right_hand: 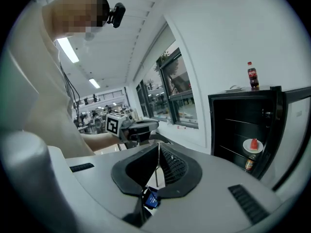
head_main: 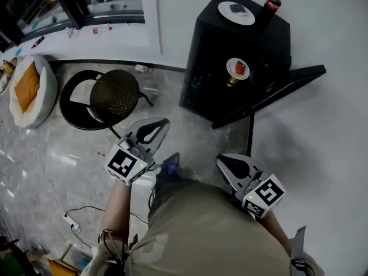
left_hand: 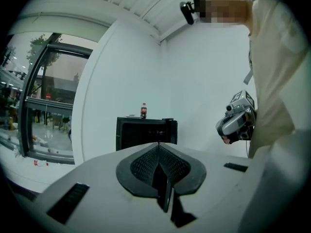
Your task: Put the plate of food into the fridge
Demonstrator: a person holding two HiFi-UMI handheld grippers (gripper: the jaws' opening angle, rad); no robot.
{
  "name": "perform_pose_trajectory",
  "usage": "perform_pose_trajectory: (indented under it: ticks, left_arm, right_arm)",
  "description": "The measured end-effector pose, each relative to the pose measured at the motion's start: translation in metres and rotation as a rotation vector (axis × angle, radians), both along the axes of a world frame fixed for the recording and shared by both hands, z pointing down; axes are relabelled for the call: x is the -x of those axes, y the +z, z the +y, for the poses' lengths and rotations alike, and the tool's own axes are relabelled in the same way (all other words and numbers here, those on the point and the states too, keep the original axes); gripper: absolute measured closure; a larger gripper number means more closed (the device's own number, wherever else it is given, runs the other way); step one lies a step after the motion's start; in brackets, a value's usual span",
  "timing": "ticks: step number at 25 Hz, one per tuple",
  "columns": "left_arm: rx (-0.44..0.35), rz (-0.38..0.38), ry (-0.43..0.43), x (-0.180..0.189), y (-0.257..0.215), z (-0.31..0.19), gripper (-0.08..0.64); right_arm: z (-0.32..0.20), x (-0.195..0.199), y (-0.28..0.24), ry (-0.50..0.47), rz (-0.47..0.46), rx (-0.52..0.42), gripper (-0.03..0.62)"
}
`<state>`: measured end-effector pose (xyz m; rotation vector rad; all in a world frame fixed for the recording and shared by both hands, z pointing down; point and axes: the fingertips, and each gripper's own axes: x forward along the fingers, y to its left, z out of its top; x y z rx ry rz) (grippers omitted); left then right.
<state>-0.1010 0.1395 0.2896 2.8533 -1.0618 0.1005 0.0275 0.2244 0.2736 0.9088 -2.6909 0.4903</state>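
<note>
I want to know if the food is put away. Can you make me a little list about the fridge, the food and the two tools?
fridge: small black fridge, its door open
food: round white plate with a red piece of food, on a shelf inside the fridge
on top of fridge: dark cola bottle with a red cap and a second round white plate
left tool: shut, holding nothing
right tool: shut, holding nothing
</note>
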Motion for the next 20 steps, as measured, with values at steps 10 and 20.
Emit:
perform_pose_trajectory:
  ticks: [10, 20]
  left_arm:
    - [-0.014, 0.077, 0.178, -0.027, 0.019, -0.038, 0.548]
    - [-0.016, 0.087, 0.267, -0.069, 0.022, -0.084, 0.548]
  right_arm:
    - [-0.030, 0.044, 0.013, 0.027, 0.061, 0.030, 0.569]
    - [-0.066, 0.039, 0.014, 0.040, 0.056, 0.010, 0.569]
